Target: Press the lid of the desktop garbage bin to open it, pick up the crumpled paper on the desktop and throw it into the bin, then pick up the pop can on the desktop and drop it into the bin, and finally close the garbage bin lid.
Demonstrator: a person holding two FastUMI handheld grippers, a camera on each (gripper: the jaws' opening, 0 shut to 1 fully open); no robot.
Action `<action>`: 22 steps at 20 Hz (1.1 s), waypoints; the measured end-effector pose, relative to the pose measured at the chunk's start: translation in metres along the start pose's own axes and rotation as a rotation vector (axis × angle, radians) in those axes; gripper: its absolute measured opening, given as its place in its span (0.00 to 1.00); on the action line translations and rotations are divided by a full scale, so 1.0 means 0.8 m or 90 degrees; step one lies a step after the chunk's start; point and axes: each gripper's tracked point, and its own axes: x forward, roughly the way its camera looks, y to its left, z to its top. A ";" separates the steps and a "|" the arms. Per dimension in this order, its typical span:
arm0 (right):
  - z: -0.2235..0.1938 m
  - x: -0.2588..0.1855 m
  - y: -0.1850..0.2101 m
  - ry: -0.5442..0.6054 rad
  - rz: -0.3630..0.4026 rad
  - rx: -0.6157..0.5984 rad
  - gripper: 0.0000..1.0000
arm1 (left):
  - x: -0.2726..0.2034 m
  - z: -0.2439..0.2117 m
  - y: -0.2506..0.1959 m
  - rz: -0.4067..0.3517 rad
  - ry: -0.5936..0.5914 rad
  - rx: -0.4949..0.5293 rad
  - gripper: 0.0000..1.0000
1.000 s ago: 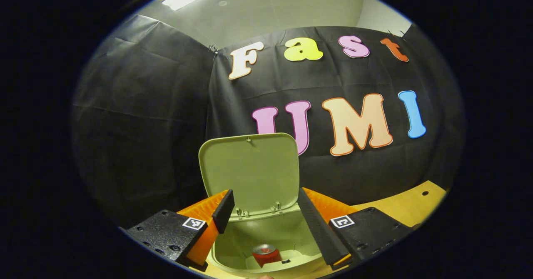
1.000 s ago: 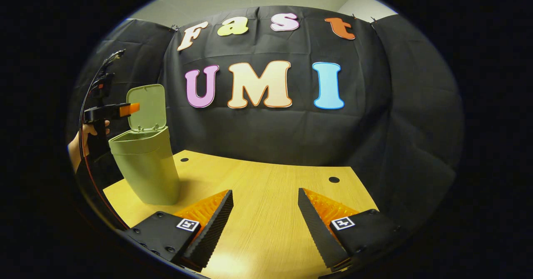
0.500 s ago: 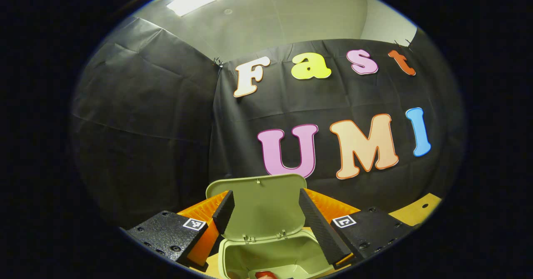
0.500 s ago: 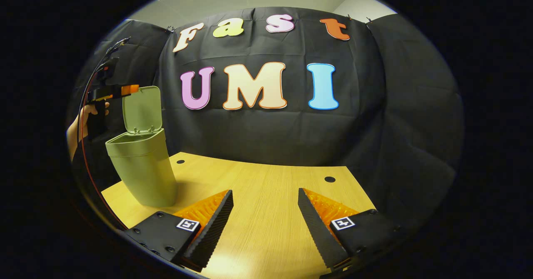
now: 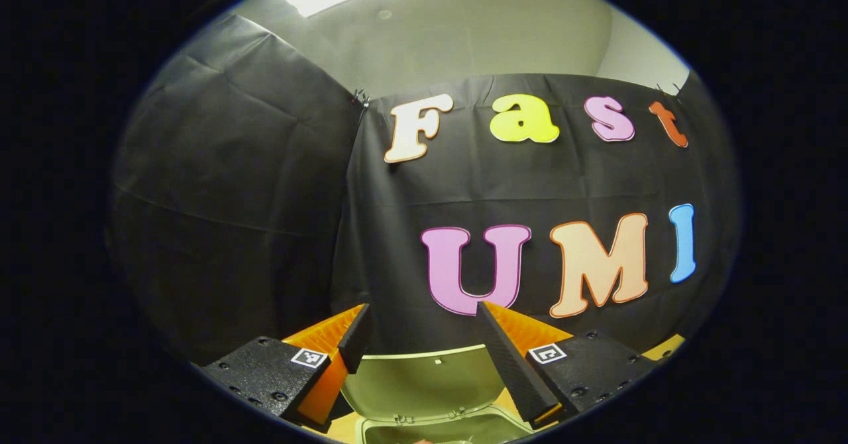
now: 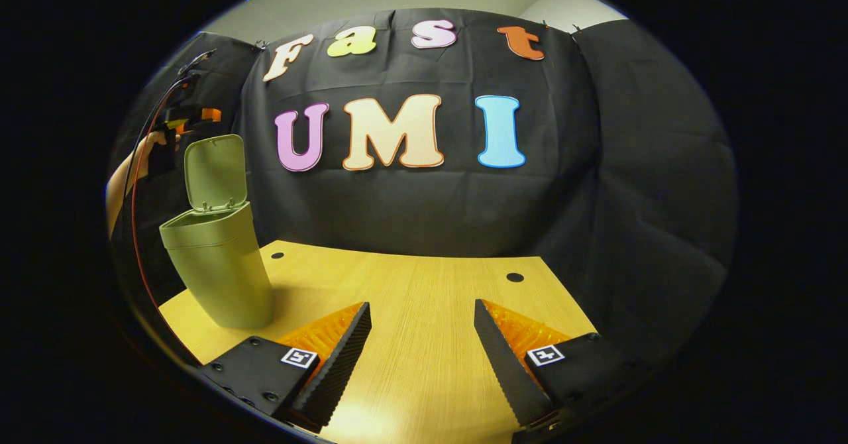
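In the left gripper view, the left gripper (image 5: 424, 351) has its fingers spread apart with nothing between them, and just beyond and below them stands the raised lid (image 5: 424, 381) of the green garbage bin (image 5: 437, 431), its hinges at the bottom edge of the picture. In the right gripper view, the right gripper (image 6: 423, 351) is low over the wooden desktop (image 6: 424, 298), fingers also apart and empty. Farther off at the left stands the bin (image 6: 215, 265), lid (image 6: 215, 171) upright, and beyond and above that lid a hand (image 6: 156, 146) holds the left gripper (image 6: 192, 116) — clear of the lid's top edge, not touching it.

No paper or can lies on the visible desktop, so the step in hand is judged to be the last one — closing the lid. To do it well, the left gripper should come in behind and over the lid's top edge, then press it forward and down with one finger's flat face rather than a tip. The bin looks light and tall, so a sideways shove could tip or slide it; the push should follow the hinge's arc and end straight down until the lid seats.
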 end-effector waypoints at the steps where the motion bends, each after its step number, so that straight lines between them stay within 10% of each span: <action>1: -0.001 0.000 0.000 0.001 -0.002 0.000 0.99 | 0.011 -0.011 0.000 -0.006 0.022 -0.011 0.96; 12: 0.002 0.016 0.014 0.005 0.016 -0.003 0.99 | 0.024 -0.051 -0.002 -0.031 0.125 0.003 0.95; 22: 0.011 0.045 0.035 0.008 0.073 -0.016 0.99 | -0.079 -0.074 -0.031 -0.062 0.131 0.000 0.92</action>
